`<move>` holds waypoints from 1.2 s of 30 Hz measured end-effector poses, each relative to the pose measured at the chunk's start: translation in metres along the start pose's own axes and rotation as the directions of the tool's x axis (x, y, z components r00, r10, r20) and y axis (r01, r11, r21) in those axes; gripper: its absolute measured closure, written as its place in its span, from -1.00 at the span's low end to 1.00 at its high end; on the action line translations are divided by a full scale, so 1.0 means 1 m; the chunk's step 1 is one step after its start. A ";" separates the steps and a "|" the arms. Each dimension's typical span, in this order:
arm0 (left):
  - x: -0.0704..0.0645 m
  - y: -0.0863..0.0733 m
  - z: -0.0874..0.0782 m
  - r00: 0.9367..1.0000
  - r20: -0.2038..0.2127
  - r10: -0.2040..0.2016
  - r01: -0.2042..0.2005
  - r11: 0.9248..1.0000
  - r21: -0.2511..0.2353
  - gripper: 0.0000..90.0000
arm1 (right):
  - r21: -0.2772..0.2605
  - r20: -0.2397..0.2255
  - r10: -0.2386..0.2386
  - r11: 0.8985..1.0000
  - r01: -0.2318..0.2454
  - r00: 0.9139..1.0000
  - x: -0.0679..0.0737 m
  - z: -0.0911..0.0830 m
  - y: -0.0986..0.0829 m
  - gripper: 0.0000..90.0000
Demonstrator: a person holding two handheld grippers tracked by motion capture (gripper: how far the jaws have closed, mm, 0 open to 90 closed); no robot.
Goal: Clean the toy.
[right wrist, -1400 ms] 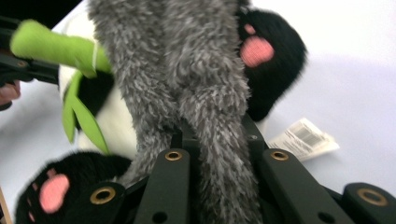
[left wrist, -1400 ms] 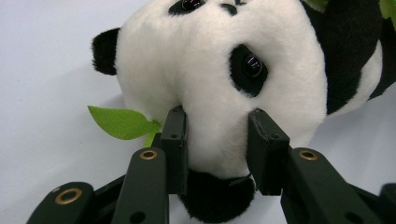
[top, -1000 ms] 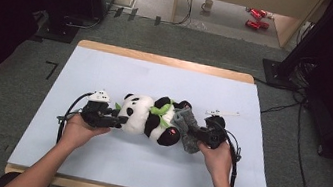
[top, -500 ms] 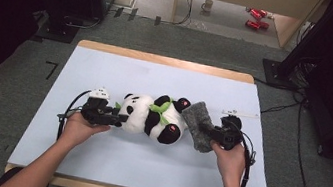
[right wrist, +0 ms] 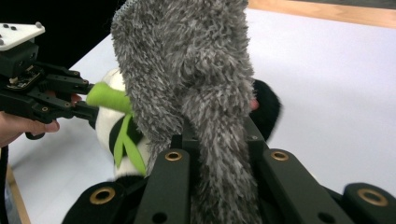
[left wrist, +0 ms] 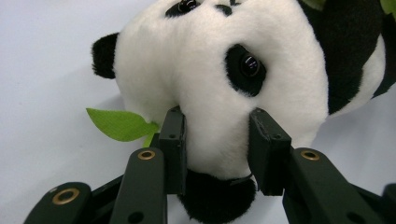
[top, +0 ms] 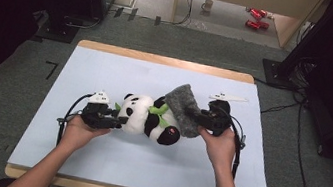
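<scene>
A: Starting nearest to us, we find the left gripper [top: 112, 118] in the person's left hand [top: 78, 130] at the near-left of the table [top: 107, 69]. In the left gripper view [left wrist: 215, 154] the jaws stand part-way open with the white plush of the panda toy [left wrist: 219, 84] pinched between them; the pads press into the head just below the black eye patch. A green leaf [left wrist: 119, 123] lies beside the left jaw.

B: We confirm. In the high view the panda toy [top: 143, 117] lies on its side on the pale blue table surface, near the middle of the table, head toward the left gripper.

A: Next, the right gripper [top: 201, 119], held in the right hand [top: 219, 145]. In the right gripper view [right wrist: 219, 140] the jaws are nearly closed on a fold of the grey fuzzy cloth [right wrist: 196, 70], which rises upright between them.

B: We see the grey fuzzy cloth [top: 182, 108] against the toy's lower end. Whether it is fastened to the toy, we cannot tell.

A: Containers: a mug [top: 208, 5] stands on the floor beyond the table; its contents cannot be seen. Red cans [top: 253, 18] lie near it.
</scene>
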State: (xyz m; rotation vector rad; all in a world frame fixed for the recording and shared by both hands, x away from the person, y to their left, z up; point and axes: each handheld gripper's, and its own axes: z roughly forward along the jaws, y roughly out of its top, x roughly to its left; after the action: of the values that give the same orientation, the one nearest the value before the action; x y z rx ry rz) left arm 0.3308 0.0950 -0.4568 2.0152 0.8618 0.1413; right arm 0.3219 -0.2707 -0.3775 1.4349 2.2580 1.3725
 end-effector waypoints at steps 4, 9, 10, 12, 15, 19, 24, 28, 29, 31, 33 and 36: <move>-0.003 -0.003 -0.001 1.000 -0.015 0.018 -0.018 1.000 0.002 0.38 | 0.055 -0.021 -0.033 0.998 0.034 0.999 0.008 0.023 0.001 0.76; -0.005 -0.004 -0.001 0.999 -0.021 0.027 -0.026 1.000 0.007 0.38 | 0.108 0.005 -0.069 0.992 0.068 0.998 0.011 0.042 -0.007 0.75; -0.005 -0.004 -0.001 0.999 -0.020 0.028 -0.028 1.000 0.006 0.38 | 0.103 -0.002 -0.063 0.993 0.063 0.998 0.009 0.042 -0.009 0.75; -0.005 -0.003 -0.001 0.999 -0.017 0.028 -0.028 1.000 0.007 0.38 | 0.104 -0.001 -0.050 0.993 0.050 0.999 0.006 0.041 -0.013 0.75; -0.004 -0.002 -0.001 1.000 -0.014 0.021 -0.021 1.000 0.011 0.38 | 0.092 -0.005 -0.044 0.995 0.044 0.999 0.000 0.040 -0.019 0.76; -0.001 0.001 0.001 1.000 -0.003 -0.008 0.008 1.000 0.020 0.37 | 0.099 0.008 -0.023 0.995 0.022 1.000 -0.006 0.037 -0.025 0.75; 0.003 0.006 0.004 1.000 0.005 -0.016 0.016 1.000 0.022 0.37 | 0.109 0.027 0.015 0.994 -0.018 1.000 -0.015 0.031 -0.037 0.75; 0.007 0.010 0.006 0.999 0.017 -0.034 0.033 0.999 0.024 0.37 | 0.122 0.045 0.029 0.992 -0.035 0.999 -0.020 0.030 -0.048 0.75; 0.008 0.010 0.006 0.999 0.018 -0.036 0.036 0.999 0.027 0.37 | 0.123 0.053 0.034 0.992 -0.040 0.998 -0.022 0.029 -0.050 0.75; 0.009 0.012 0.007 0.999 0.021 -0.045 0.045 0.999 0.027 0.38 | 0.142 0.069 0.043 0.988 -0.053 0.997 -0.024 0.028 -0.053 0.75; 0.011 0.013 0.007 0.998 0.021 -0.052 0.051 0.998 0.024 0.38 | 0.160 0.089 0.053 0.985 -0.067 0.995 -0.027 0.027 -0.056 0.75; 0.014 0.014 0.008 0.997 0.032 -0.076 0.075 0.997 0.021 0.38 | 0.175 0.123 0.064 0.981 -0.085 0.990 -0.032 0.021 -0.056 0.75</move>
State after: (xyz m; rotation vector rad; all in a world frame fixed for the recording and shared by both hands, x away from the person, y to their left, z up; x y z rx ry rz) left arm 0.3519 0.0940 -0.4536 1.9943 0.9203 0.0574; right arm 0.3135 -0.2897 -0.4417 1.6243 2.3248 1.0949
